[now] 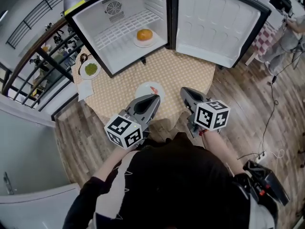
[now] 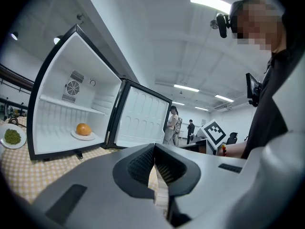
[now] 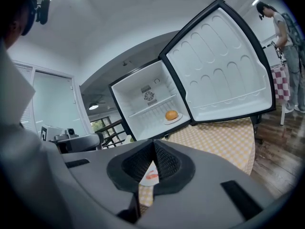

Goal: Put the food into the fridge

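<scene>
Jaws on my left gripper [image 1: 154,99] and right gripper [image 1: 184,91] are sitting pressed together, holding nothing, beside the white plate [image 1: 143,88] at frame centre

A lab-like office hall: strip lights [image 2: 208,2] overhead, a loose cable [image 1: 272,104] on the wood floor [image 1: 238,99], bystanders [image 2: 172,124] in the background, a mini fridge [image 1: 95,19] on a clothed surface [image 1: 183,73].

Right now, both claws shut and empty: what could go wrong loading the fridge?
1. White plate of red food lies flat on the checked tablecloth; a rim pinch may tip it and spill.
2. White plate of green food sits near the cloth's left edge; a nudge could push it off.
3. Plate of round orange food already sits in the white fridge; an incoming plate may hit it.
</scene>
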